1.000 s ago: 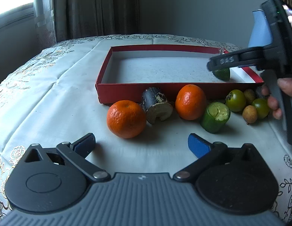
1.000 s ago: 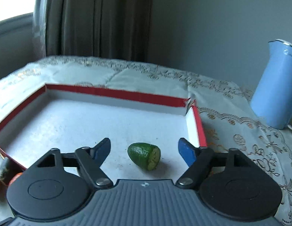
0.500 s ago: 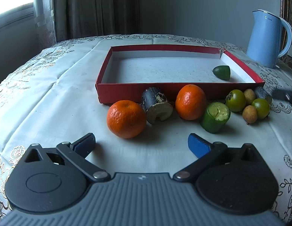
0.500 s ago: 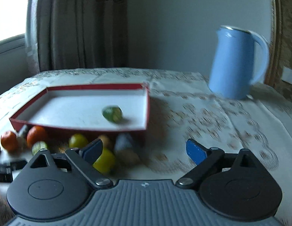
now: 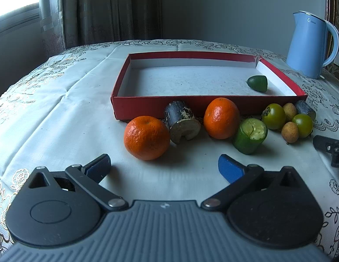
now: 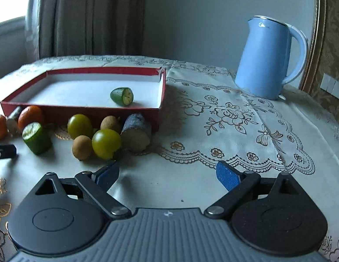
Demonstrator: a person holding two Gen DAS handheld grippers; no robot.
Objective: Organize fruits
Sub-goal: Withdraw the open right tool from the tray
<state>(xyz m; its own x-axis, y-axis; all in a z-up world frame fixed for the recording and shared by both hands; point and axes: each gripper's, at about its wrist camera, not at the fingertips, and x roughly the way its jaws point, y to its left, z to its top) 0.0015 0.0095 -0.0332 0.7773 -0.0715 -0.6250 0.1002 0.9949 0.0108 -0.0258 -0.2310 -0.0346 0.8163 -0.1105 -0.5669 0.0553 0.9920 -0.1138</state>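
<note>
A red box (image 5: 147,108) holds one green cucumber end (image 5: 258,83), also in the right wrist view (image 6: 122,96). In front of the box lie two oranges (image 5: 146,140) (image 5: 221,118), a dark sugarcane piece (image 5: 182,124), a cut cucumber piece (image 5: 250,135), two green tomatoes (image 5: 273,116) (image 5: 302,124), small brown fruits (image 5: 290,131) and a second cane piece (image 5: 305,109). My left gripper (image 5: 164,167) is open and empty, just short of the near orange. My right gripper (image 6: 168,174) is open and empty, near the green tomato (image 6: 106,143).
A blue kettle (image 5: 310,43) stands at the back right, also in the right wrist view (image 6: 267,56). The table has a white embroidered cloth (image 6: 235,131). Curtains hang behind. The right gripper's tip (image 5: 329,146) shows at the left view's right edge.
My right gripper has pulled back out of the box, leaving the cucumber end inside, and now sits low on the right. My left gripper has not moved.
</note>
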